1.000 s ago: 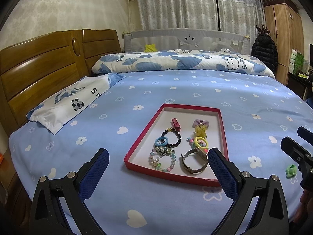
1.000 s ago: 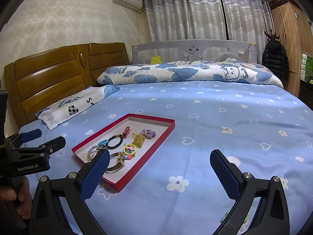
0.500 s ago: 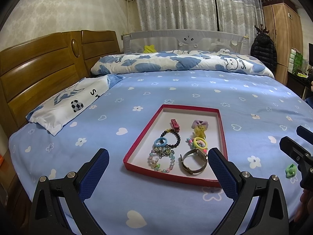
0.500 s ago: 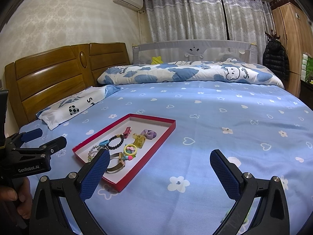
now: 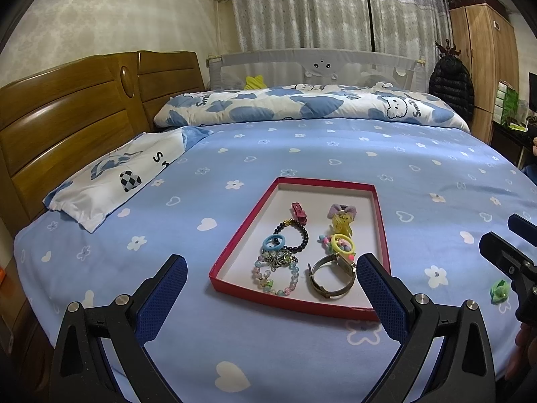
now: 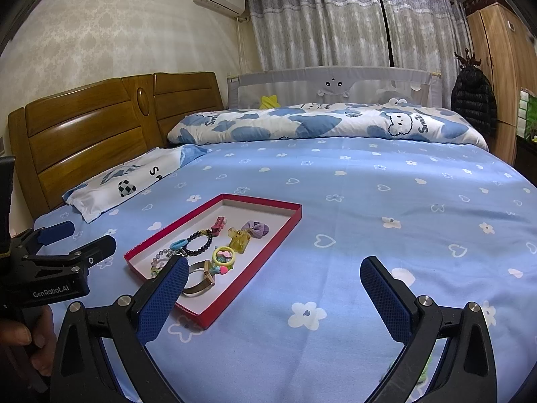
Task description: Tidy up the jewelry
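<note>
A red-rimmed shallow tray (image 5: 235, 235) (image 6: 255, 272) lies on the blue bed sheet. It holds a gold watch (image 5: 330, 277) (image 6: 201, 280), a dark bead bracelet (image 5: 295, 235), a pastel bead bracelet (image 5: 275, 277), hair rings and clips. A small green piece (image 5: 499, 289) lies on the sheet right of the tray. My left gripper (image 5: 268, 288) is open and empty, just in front of the tray. My right gripper (image 6: 272, 288) is open and empty, right of the tray; it shows at the right edge of the left wrist view (image 5: 513, 255).
A white and blue pillow (image 5: 114, 178) lies at the left by the wooden headboard (image 5: 67, 124). A rolled quilt (image 5: 302, 107) lies across the far side of the bed. A wardrobe (image 5: 483, 67) and a dark jacket (image 5: 451, 84) stand at the right.
Both views have shifted only slightly. Both grippers stay open and the jewelry has not moved.
</note>
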